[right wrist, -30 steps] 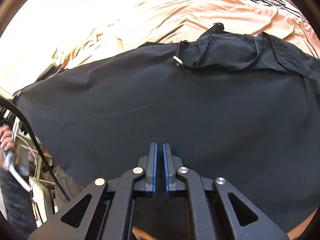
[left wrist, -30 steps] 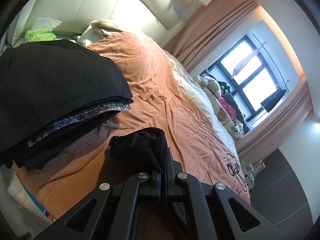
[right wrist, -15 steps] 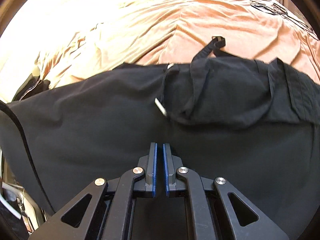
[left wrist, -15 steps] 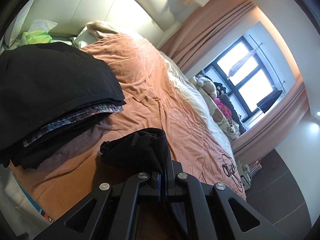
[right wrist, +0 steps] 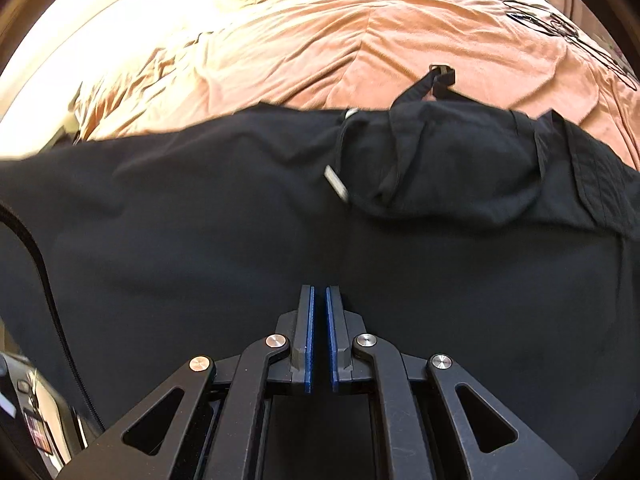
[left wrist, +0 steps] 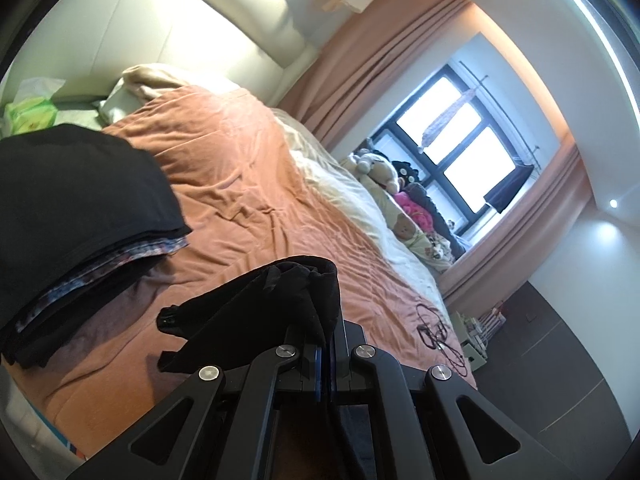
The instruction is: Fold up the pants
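Left tongs (left wrist: 325, 344) pinch bunched black pants (left wrist: 276, 300) above the bed (left wrist: 256, 184); right tongs (right wrist: 320, 320), pressed nearly together, pinch the pants' spread cloth, seen only there.

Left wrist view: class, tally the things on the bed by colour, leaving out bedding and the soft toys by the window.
Black: 3 (pants, top garment on the clothes pile, cable)
Green: 1 (tissue pack)
Total: 4

Pants (right wrist: 280, 264) beyond both frame sides
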`<state>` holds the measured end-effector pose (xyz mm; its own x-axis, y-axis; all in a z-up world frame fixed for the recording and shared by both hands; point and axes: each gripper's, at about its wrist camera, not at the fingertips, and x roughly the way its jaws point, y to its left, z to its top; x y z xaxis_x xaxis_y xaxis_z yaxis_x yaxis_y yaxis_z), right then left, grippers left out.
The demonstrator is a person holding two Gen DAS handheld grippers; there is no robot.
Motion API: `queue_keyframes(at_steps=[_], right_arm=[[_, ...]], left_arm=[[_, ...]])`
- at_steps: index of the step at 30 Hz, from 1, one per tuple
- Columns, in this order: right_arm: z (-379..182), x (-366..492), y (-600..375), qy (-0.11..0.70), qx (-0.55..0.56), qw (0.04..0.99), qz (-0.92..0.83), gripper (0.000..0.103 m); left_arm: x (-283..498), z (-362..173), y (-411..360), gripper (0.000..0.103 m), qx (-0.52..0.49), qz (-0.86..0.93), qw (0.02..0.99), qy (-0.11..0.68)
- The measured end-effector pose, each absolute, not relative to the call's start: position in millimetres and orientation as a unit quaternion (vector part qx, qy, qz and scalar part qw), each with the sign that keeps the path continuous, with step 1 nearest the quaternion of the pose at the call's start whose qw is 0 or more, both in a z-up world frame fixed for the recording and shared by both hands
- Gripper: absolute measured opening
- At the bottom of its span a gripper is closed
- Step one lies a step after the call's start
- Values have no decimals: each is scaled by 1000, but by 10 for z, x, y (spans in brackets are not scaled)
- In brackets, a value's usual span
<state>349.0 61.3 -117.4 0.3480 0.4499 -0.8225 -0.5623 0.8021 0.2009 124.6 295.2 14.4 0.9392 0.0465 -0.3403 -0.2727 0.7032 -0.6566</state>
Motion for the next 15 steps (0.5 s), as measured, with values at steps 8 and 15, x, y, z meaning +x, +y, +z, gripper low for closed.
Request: queue_keyframes(at_steps=[8, 15], right_arm=[[-1174, 3036, 390, 477, -65, 820, 311, 5], [-1122, 2695, 134, 478, -46, 812, 332, 5]], left_arm=[[1405, 497, 2647, 2, -342, 55, 927, 143], [1553, 816, 2304, 2, -313, 24, 939, 138]])
